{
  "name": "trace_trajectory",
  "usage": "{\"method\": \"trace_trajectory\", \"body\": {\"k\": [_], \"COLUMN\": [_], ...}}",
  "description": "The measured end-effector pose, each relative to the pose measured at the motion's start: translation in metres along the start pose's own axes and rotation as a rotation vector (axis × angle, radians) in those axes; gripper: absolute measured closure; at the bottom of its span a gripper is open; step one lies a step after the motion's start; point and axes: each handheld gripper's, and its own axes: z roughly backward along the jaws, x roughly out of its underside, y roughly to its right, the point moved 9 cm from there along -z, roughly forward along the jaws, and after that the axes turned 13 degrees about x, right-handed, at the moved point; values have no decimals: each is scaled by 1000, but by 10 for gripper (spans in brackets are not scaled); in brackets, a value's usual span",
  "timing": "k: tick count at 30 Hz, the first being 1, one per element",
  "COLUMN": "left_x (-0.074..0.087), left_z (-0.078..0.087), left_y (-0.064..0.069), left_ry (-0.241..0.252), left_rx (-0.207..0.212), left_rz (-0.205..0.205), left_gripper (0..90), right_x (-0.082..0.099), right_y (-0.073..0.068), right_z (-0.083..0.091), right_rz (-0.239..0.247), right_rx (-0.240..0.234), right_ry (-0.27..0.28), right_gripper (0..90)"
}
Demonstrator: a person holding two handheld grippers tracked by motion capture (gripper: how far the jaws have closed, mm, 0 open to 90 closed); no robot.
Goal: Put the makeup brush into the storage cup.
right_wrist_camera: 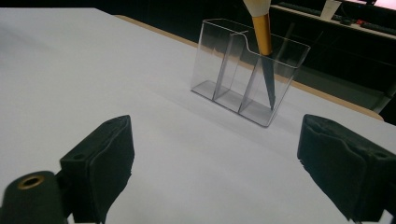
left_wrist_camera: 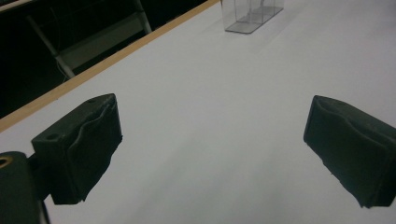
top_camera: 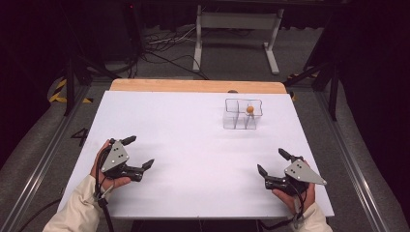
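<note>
While apart on the table (top_camera: 193, 145), left gripper (top_camera: 140, 152) and right gripper (top_camera: 271, 162) fingers wide, empty.

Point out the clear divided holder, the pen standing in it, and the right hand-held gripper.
clear divided holder (right_wrist_camera: 219, 70), right gripper view, front wall.
pen (right_wrist_camera: 262, 32), right gripper view, orange barrel.
right hand-held gripper (top_camera: 271, 162), high view, between its fingertips.

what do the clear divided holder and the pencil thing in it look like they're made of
Holder: likely clear glossy acrylic or similar plastic; the table shows through its walls and dividers, and the edges catch light.
Pencil-like tool: glossy orange shaft, probably painted wood or plastic, with a dark tapered point; material is uncertain.
</note>
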Motion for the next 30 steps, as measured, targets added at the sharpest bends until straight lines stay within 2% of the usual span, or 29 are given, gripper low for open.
{"method": "trace_trajectory", "body": {"k": [8, 11, 16, 18, 22, 25, 30], "left_x": [19, 28, 35, 39, 38, 40, 36], "left_z": [20, 25, 31, 31, 31, 33, 40], "left_y": [-2, 2, 8, 10, 12, 12, 9], "left_ry": [-2, -8, 3, -11, 0, -14, 30], "left_rx": [-28, -22, -24, -26, -20, -30, -55], "left_rz": [44, 67, 96, 102, 108, 110, 116], "left_gripper": [50, 50, 50, 50, 49, 43, 40], "right_x": [1, 1, 0, 0, 0, -1, -3], "right_y": [-1, -1, 0, 0, 2, 4, 3], "right_z": [-1, -1, -1, -1, -2, -3, -5], "right_rz": [5, 5, 8, 8, 3, -4, -5], "right_rx": [-4, -3, 4, 5, 18, 27, 31], "right_ry": [-1, -1, 0, 1, -7, 1, 8], "right_gripper": [114, 112, 105, 103, 81, 76, 81]}}
